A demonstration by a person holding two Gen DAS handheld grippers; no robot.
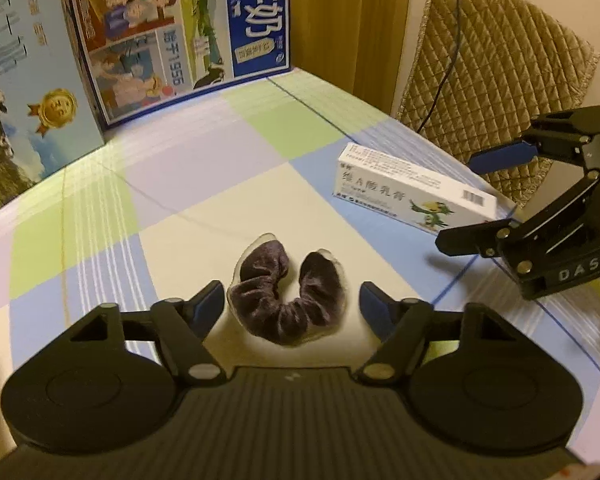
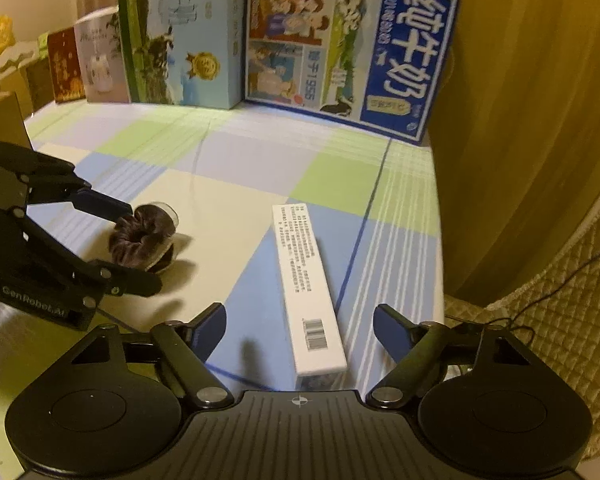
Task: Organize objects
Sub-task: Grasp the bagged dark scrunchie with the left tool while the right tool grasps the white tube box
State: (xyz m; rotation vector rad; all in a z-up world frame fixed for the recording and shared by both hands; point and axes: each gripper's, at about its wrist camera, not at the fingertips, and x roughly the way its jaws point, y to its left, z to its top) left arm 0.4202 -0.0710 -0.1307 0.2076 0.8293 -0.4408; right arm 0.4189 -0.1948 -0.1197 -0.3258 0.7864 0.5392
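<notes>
Between the blue pads of my left hand-held gripper (image 1: 292, 306) lies the dark velvet scrunchie (image 1: 288, 294), on a cream square of the checked cloth over the tabletop (image 1: 204, 168); the jaws stand apart on either side of it and, as far as I can see, neither pad presses on it yet. My right hand-held gripper (image 2: 300, 330) is likewise apart, straddling the near end of the long white ointment box (image 2: 306, 280), which lies lengthwise away from me on a blue patch close to the right edge; I see a gap on both sides of it. Farther out, two tall milk cartons (image 2: 348, 52) stand along the far edge, with a quilted cushion (image 1: 496, 76) off to the right. I judge this the approach step of a paired pick-up: both tools are lined up, nothing is held. Next I'd need to settle each lower and close squarely, gently on the soft scrunchie and across the narrow width of the box so it doesn't skid toward the edge.
</notes>
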